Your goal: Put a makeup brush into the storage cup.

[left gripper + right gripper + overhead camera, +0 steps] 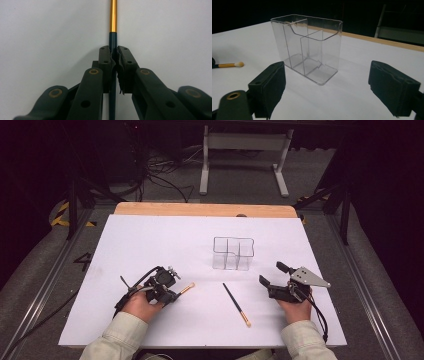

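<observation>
High view: left gripper [170,292] pinching a slim dark gold-ferruled makeup brush [186,288], clear plastic divided organizer [232,253] lying ahead-right; left gripper view: jaws pressing the brush handle [113,22], axis pointing straight ahead; right gripper view: right gripper [327,87] hovering spread, empty, facing the organizer [308,47].

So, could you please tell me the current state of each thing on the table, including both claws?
Left claw: shut on the held brush.
Held brush: clamped by its dark handle, gold ferrule pointing away from the claw.
Right claw: open, holding nothing, facing the organizer.
Clear organizer: upright, compartments empty.
Second brush: lying flat on the white table, untouched.
</observation>
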`<act>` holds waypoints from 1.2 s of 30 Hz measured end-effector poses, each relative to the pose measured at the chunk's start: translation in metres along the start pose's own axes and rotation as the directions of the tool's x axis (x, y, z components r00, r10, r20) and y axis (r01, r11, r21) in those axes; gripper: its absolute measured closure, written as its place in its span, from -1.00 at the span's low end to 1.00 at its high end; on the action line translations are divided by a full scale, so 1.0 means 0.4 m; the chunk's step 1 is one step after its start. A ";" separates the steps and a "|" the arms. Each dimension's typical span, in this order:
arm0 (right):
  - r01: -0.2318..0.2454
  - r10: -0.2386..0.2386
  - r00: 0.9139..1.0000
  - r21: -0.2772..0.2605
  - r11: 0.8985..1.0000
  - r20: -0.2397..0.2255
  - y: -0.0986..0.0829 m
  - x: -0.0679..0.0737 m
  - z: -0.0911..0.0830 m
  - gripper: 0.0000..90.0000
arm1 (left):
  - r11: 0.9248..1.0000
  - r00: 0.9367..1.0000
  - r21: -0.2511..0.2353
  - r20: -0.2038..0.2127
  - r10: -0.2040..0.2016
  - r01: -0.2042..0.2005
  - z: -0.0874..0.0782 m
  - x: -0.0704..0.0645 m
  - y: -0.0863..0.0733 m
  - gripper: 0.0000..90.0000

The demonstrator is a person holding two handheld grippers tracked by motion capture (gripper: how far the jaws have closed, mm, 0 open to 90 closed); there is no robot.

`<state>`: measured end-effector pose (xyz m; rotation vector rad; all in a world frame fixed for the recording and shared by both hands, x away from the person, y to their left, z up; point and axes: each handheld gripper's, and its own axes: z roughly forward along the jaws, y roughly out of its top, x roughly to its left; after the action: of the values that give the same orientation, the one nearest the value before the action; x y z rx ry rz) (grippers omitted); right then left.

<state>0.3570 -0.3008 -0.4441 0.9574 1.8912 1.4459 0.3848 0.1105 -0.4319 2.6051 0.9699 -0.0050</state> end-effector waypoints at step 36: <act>0.000 0.007 0.995 0.071 0.997 -0.101 0.060 0.051 0.001 -0.49 | 0.992 0.999 -0.118 0.033 0.044 -0.040 -0.049 -0.006 0.003 0.83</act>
<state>0.3502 -0.2802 -0.4215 0.9370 2.0270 1.4628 0.3813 0.1147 -0.4131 2.5086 0.8765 0.0162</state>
